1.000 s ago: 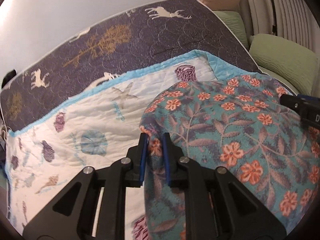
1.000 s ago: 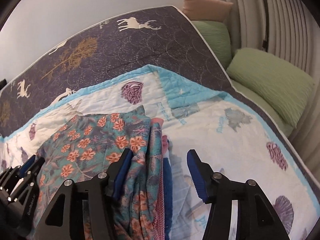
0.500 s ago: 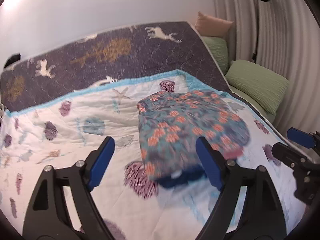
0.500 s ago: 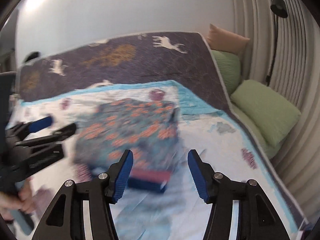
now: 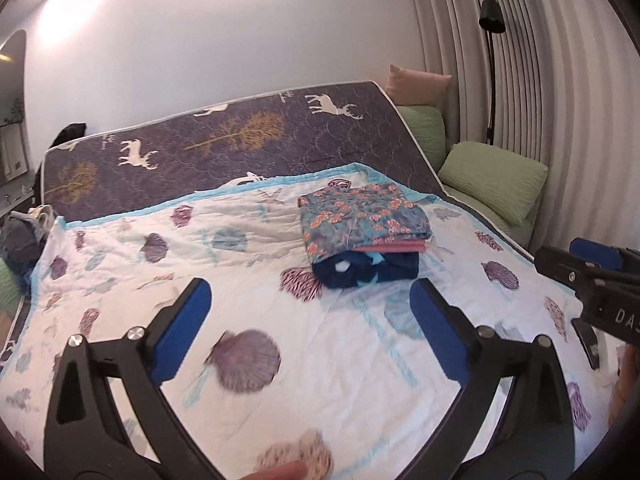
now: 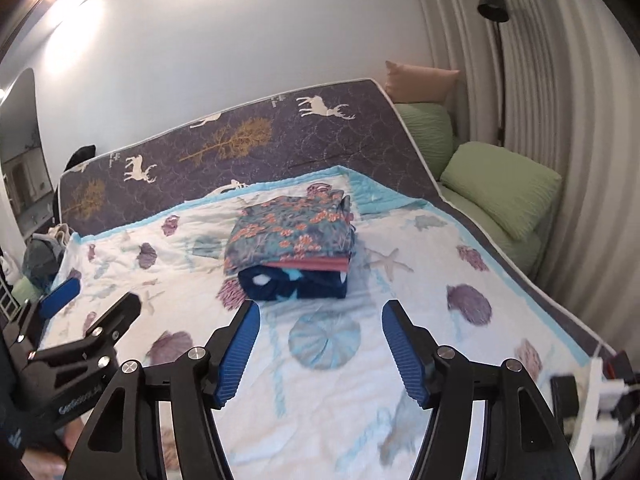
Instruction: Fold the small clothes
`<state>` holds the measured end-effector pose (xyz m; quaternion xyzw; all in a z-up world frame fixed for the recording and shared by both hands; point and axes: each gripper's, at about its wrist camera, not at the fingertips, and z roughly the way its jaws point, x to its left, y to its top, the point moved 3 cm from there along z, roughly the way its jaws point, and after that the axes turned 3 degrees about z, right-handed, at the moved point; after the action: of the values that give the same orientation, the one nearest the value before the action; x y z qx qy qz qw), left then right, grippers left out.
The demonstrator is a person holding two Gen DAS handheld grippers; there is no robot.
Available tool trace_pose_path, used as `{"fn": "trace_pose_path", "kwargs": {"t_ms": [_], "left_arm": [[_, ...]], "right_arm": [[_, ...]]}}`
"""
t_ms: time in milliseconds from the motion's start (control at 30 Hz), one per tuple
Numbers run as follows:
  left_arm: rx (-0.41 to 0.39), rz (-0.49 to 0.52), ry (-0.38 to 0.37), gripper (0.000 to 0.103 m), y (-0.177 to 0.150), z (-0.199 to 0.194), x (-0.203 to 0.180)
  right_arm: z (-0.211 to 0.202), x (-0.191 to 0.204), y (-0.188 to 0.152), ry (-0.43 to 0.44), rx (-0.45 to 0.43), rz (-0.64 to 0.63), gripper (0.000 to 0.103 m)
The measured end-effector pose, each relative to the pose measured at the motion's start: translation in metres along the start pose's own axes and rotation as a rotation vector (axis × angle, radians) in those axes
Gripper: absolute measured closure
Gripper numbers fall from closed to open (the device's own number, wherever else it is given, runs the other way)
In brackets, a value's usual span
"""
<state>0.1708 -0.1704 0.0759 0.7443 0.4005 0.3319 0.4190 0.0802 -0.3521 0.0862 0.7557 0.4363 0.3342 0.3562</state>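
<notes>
The left gripper (image 5: 306, 312) stood with its jaws opening wide and nothing between them but bare quilt; the right gripper (image 6: 320, 344) had its jaws opening too, likewise empty. Both hung over the near part of the seashell quilt (image 5: 248, 276), well apart from the clothes.

The stack of folded clothes (image 5: 362, 232) lay toward the far side of the quilt, near the edge where the dark deer-print mattress (image 5: 240, 136) rose behind it. On top sat a teal floral garment (image 6: 292, 232), under it a thin pink layer (image 6: 312, 264), and at the bottom a navy printed piece (image 6: 296, 284).

These looked like light, soft cotton things — limp, not slippery, nothing fragile about them. I judged that the stack would sag and slide apart if lifted from one side only. The firmest hold seemed to be the folded front edge, where the layers doubled over, with one gripper at each front corner so the pile kept its shape. A pinch on the top garment alone would probably peel it off and undo the fold.

As for writing — the side of the right gripper showed the letters "DA" in the left wrist view, cut off by the frame edge, and the left gripper's body carried a small white word in the right wrist view, too blurred to read. No label showed on the clothes.
</notes>
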Motion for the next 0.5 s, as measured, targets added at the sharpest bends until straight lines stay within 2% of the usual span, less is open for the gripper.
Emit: {"fn": "trace_pose_path", "kwargs": {"t_ms": [167,333,500], "left_arm": [[-0.008,-0.018,-0.005,0.002,-0.018,-0.040,0.003],[0.038,-0.064,0.021,0.002,-0.039,-0.061,0.013],[0.038,-0.034,0.048,0.002,-0.056,-0.080,0.016]], "right_arm": [[-0.036,0.008,-0.025,0.012,0.016,0.004,0.034],[-0.059,0.016,-0.046,-0.012,0.032,-0.004,0.033],[-0.075,0.026,-0.064,-0.018,0.025,-0.037,0.032]]}}
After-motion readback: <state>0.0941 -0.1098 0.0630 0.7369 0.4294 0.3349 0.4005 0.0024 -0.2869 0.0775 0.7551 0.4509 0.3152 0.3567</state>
